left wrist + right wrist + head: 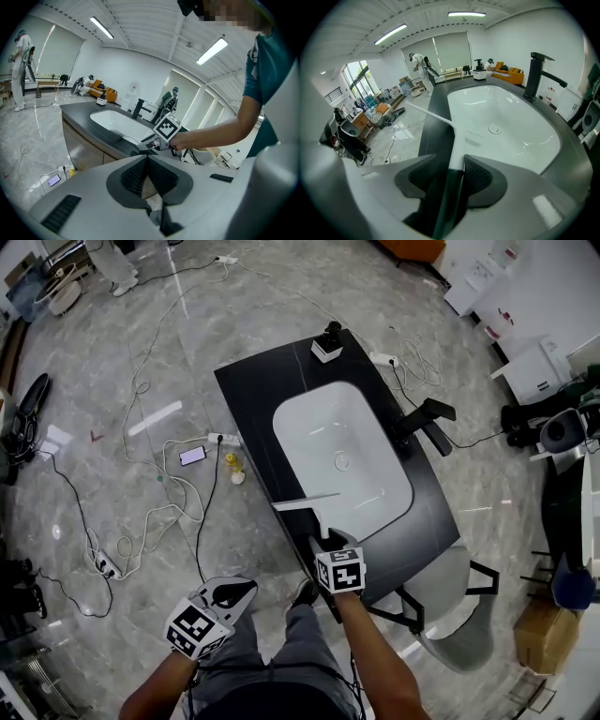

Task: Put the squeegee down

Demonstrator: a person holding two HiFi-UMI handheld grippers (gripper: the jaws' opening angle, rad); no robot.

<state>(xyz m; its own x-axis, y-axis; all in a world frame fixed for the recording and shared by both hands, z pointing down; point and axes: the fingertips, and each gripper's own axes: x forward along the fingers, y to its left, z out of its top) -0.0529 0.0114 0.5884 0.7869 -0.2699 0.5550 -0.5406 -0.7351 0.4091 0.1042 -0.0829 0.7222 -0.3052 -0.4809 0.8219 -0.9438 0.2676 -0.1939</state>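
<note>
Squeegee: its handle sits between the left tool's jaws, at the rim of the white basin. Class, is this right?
Wrong tool. The handle of the squeegee sits between the jaws of the right tool, which stand apart, at the rim of the white basin. The right gripper view shows it; the left tool has its jaws together on nothing.

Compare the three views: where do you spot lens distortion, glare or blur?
Head view: sharp, with a light streak glaring on the floor. Left gripper view: strong fisheye, the ceiling visibly curved. Right gripper view: fisheye with black corners, the sink glossy, the squeegee blurred up close.
</note>
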